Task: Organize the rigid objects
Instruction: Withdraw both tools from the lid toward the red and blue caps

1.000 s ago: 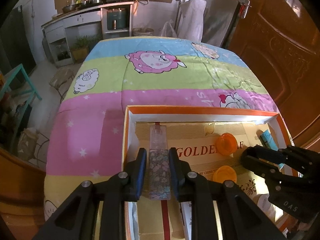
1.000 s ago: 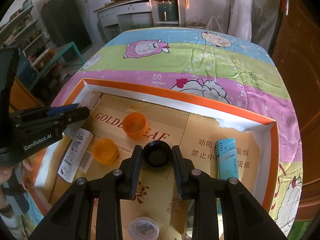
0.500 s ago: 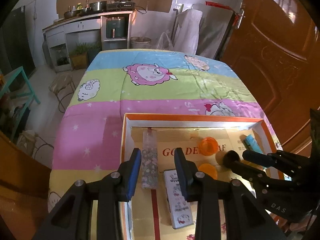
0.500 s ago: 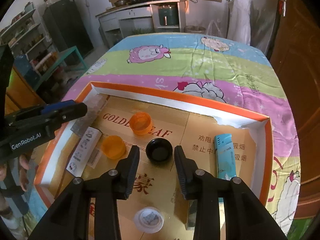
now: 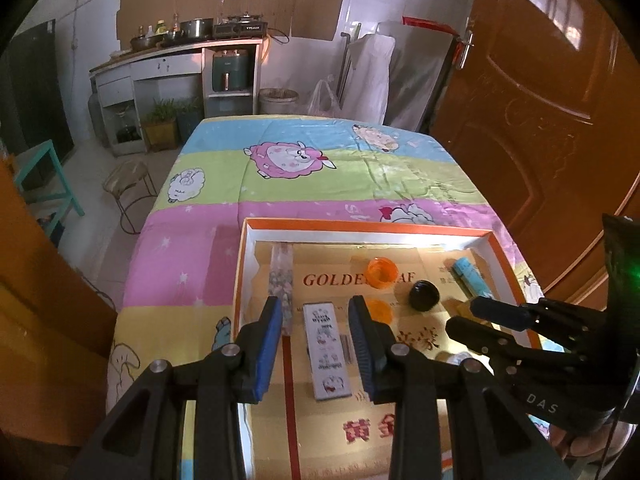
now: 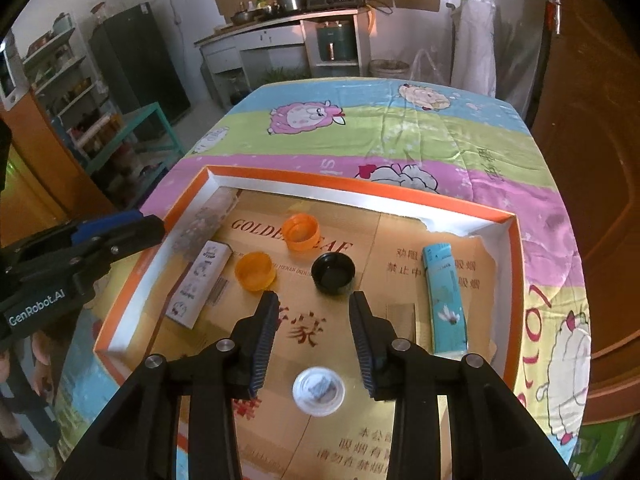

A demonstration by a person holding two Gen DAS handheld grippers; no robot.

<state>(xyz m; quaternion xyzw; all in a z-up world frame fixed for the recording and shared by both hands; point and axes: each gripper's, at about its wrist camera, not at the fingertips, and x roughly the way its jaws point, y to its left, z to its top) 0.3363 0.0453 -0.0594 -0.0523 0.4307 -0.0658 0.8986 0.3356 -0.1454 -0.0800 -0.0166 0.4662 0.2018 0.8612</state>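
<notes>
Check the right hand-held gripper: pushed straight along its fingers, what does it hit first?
Most likely the black cap, lying just past the open fingertips of the right hand-held gripper, roughly centred between them, on the cardboard floor of the orange-rimmed tray. Depth is unclear; it might meet the cardboard just short of it.

A home kitchen, probably: beyond the left gripper, a counter bearing pots and a stove.
</notes>
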